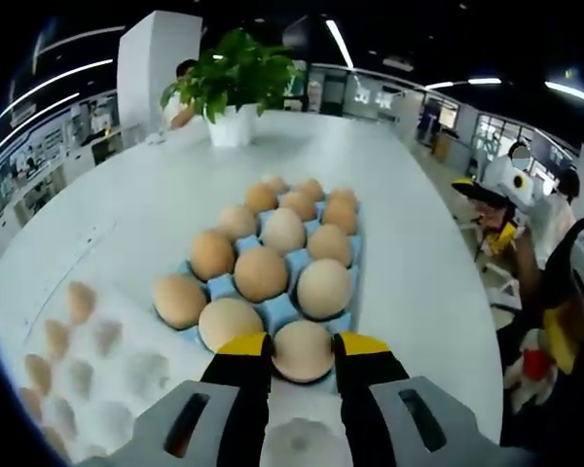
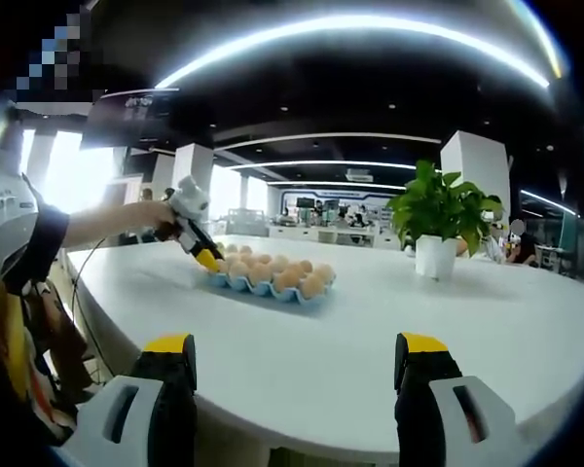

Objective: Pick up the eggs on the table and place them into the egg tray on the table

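Now left gripper [image 1: 303, 352] fingers pinching an egg [image 1: 303, 350] at blue egg tray [image 1: 280, 309] edge, right gripper [image 2: 299, 358] fingers spread.

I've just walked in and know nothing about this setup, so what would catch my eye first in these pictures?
First, the blue egg tray packed with brown eggs in the middle of the long white table, with the left gripper closed around the nearest brown egg at the tray's edge. Behind it stands a leafy green plant in a white pot. The right gripper hangs open at the table's edge.
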{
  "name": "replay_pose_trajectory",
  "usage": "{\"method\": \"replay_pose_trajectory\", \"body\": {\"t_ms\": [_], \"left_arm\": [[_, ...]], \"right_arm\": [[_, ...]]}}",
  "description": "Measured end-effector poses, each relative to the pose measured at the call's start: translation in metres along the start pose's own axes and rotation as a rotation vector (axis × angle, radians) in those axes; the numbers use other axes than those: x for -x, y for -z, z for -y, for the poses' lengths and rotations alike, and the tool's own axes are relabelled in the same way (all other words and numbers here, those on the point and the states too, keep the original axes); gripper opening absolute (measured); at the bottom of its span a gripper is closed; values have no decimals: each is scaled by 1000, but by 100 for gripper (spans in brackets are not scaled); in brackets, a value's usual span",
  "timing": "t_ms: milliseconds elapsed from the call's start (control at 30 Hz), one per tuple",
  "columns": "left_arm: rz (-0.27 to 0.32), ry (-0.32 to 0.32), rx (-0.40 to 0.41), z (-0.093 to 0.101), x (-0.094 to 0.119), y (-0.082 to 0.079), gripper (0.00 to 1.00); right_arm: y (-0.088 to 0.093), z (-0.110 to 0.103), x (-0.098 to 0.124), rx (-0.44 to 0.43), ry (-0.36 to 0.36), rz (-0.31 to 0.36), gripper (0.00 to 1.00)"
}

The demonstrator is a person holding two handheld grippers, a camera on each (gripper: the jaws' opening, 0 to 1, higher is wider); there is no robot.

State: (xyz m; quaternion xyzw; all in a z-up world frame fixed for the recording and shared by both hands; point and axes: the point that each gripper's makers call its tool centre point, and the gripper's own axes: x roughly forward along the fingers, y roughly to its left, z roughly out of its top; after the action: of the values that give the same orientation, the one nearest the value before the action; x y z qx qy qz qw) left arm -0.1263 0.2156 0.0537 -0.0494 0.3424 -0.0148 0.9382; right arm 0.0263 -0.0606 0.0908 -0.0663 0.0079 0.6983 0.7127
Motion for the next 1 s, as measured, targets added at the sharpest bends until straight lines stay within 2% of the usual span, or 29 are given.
{"method": "replay_pose_trajectory", "body": {"t_ms": [367,600,800,900,1000], "left_arm": [[-6,-15,-62,1,2,-1,25],[45,-39,-70,1,20,-13,22],[132,-59,-30,7,47,-19,23],[199,-69,-34,20,66,-20,23],[232,-76,-22,28,79,-17,27]], "right_arm": [[-1,-2,1,5,-1,-3,88],[-2,-5,-1,5,-7,-4,87],[-5,-9,-4,10,-21,0,87],[-7,-11,-7,9,-29,0,87],[-6,-11,-8,16,-28,-7,87]]}}
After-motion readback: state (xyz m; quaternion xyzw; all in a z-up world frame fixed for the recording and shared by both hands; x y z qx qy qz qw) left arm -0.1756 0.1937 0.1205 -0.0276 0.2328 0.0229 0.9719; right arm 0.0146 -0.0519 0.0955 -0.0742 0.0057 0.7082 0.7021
